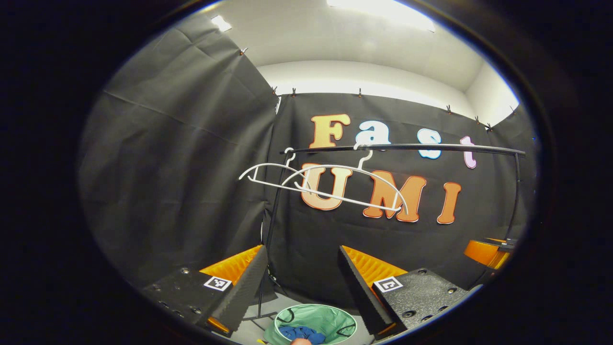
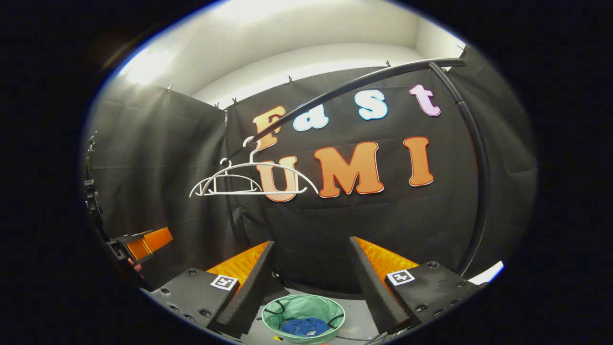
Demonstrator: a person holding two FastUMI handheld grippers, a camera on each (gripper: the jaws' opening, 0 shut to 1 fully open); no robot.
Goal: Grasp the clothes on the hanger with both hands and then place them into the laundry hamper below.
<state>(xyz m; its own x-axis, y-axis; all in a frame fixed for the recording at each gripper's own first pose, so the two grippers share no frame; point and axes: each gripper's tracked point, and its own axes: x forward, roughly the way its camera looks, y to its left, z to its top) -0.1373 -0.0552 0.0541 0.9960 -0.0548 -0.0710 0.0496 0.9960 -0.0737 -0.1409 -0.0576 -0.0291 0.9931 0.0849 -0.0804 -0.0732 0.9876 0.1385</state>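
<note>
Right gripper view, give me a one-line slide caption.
Open right gripper above green hamper holding blue clothes; bare white hangers on rail.

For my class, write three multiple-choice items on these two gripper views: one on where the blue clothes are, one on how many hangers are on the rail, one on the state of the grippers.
1. Where are the blue clothes?
A. On a hanger
B. In the green hamper
C. Held in a gripper

2. How many white hangers are on the black rail?
A. Two
B. Four
C. None

3. What state are the left gripper and right gripper in?
A. Both shut on clothes
B. One open, one shut
C. Both open and holding nothing

Answers:
1 B, the blue heap lies inside the hamper on the floor.
2 A, two bare hangers overlap on the rail.
3 C, each view shows its fingers spread, with nothing between them.
</note>
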